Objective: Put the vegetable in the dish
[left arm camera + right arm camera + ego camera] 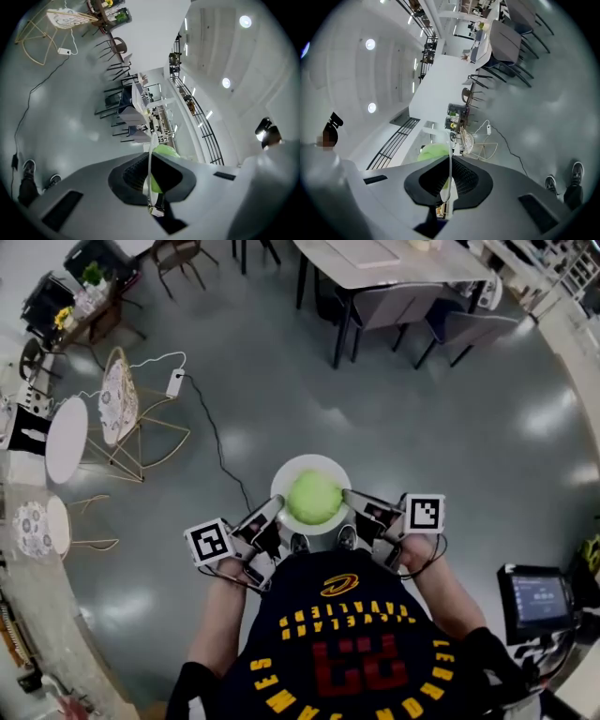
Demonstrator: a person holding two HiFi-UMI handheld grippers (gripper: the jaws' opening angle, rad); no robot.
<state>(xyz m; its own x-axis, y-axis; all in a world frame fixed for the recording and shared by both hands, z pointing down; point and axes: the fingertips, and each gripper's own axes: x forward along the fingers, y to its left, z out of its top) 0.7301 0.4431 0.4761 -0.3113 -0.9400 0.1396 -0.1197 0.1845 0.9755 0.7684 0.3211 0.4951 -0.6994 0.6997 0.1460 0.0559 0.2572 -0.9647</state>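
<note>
On the left, the left gripper (272,512) comes in at the near-left side of the white dish (292,468). Its own view shows the jaws pressed together on the thin rim, with the edge standing upright between the dark pads.

In the middle, the green vegetable (314,497) is already in the dish, a round leafy head filling most of the bowl. The dish is on no tabletop; it hangs in the air close to the person's chest, over the bare grey floor (422,446).

On the right, the right gripper (354,504) does the same from the near-right side, its jaws pinching the rim edge-on with the green showing just beyond them.

The two grips on opposite sides look meant to keep the dish level so the head does not roll out — a single pinch on so thin a rim would probably let it tip. With the vegetable in the dish, the task appears done, and only setting the dish down seems left.
</note>
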